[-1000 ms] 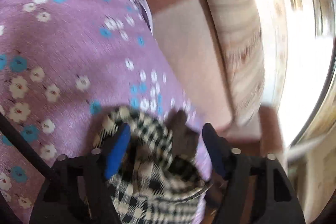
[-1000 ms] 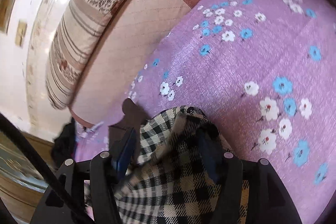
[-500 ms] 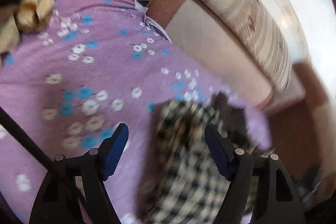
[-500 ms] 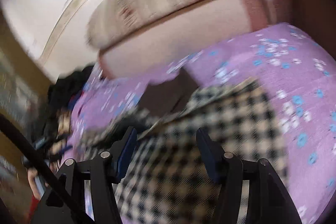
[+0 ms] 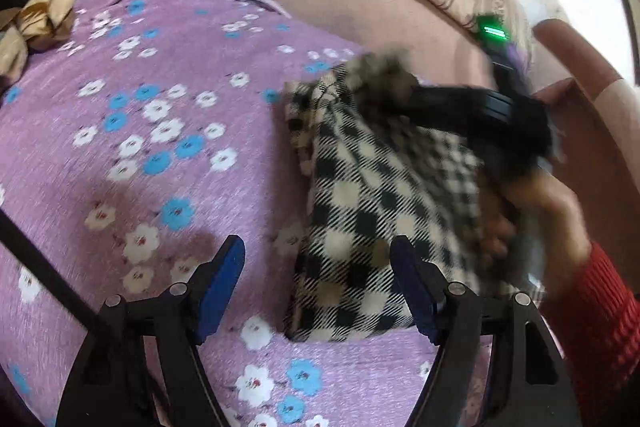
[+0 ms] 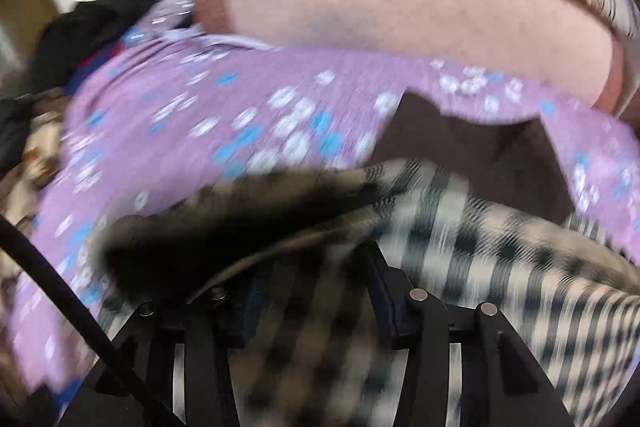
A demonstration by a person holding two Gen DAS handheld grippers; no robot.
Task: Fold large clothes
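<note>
Now mid-fold: checked garment (image 5: 360, 211) lies bundled on floral sheet (image 5: 152, 99). Left gripper (image 5: 318, 287) wide, empty, above garment's edge. Right gripper (image 6: 308, 291) closing, checked cloth between jaws. Next: flatten bundle, square edges.

Left gripper (image 5: 318, 281) points downward, fingers (image 5: 222, 275) spread wide and empty. Right gripper (image 6: 312, 291) is closing on cloth (image 6: 460, 267); a hand (image 5: 532, 211) holds it.

The checked garment (image 5: 372, 211), black and cream plaid, lies folded into a long bundle on the right part of the purple flowered cover. Its near end is squared off; its far end is rumpled and blurred.
</note>
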